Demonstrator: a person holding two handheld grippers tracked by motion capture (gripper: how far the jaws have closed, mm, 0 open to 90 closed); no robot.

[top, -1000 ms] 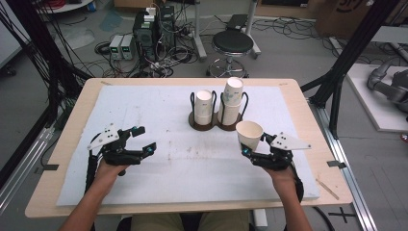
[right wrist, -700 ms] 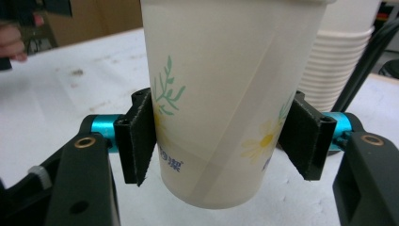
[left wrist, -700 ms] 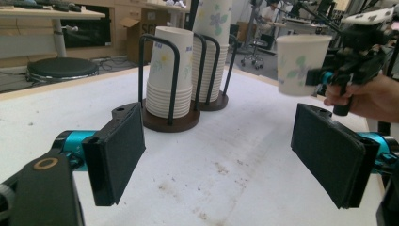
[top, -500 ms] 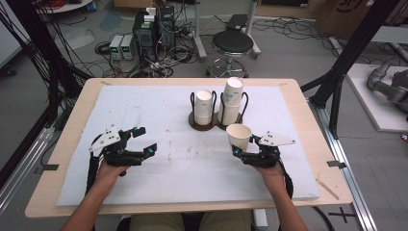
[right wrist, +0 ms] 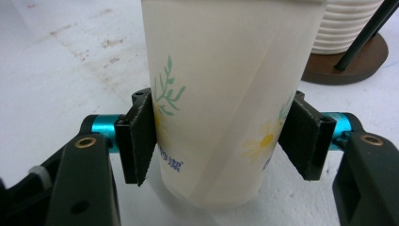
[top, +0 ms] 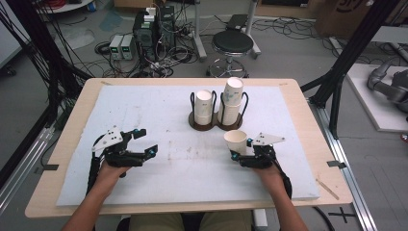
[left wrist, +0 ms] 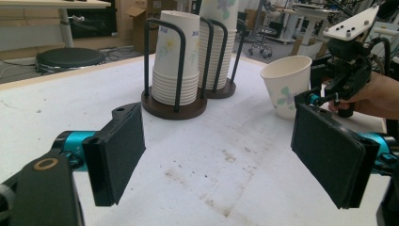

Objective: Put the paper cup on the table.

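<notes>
A white paper cup [top: 235, 140] with a flower print stands upright, mouth up, right of the table's middle, with my right gripper [top: 236, 153] shut on its lower half. In the right gripper view both pads [right wrist: 139, 141] press the sides of the cup [right wrist: 221, 94]. Its base is at or just above the white mat; I cannot tell whether it touches. My left gripper [top: 147, 141] rests at the left of the mat, open, with nothing between its jaws [left wrist: 219, 155]. From the left gripper view I see the cup [left wrist: 285, 84] and the right gripper [left wrist: 324, 96].
A dark two-slot cup holder [top: 207, 126] stands behind the held cup, with a short stack [top: 204, 106] on the left and a taller stack [top: 232, 98] on the right. The white mat [top: 183, 163] covers most of the wooden table [top: 72, 130]. A stool [top: 233, 43] stands beyond it.
The right gripper has carried the cup leftward and down toward the mat, still shut on it. The left gripper has stayed in place and open.
</notes>
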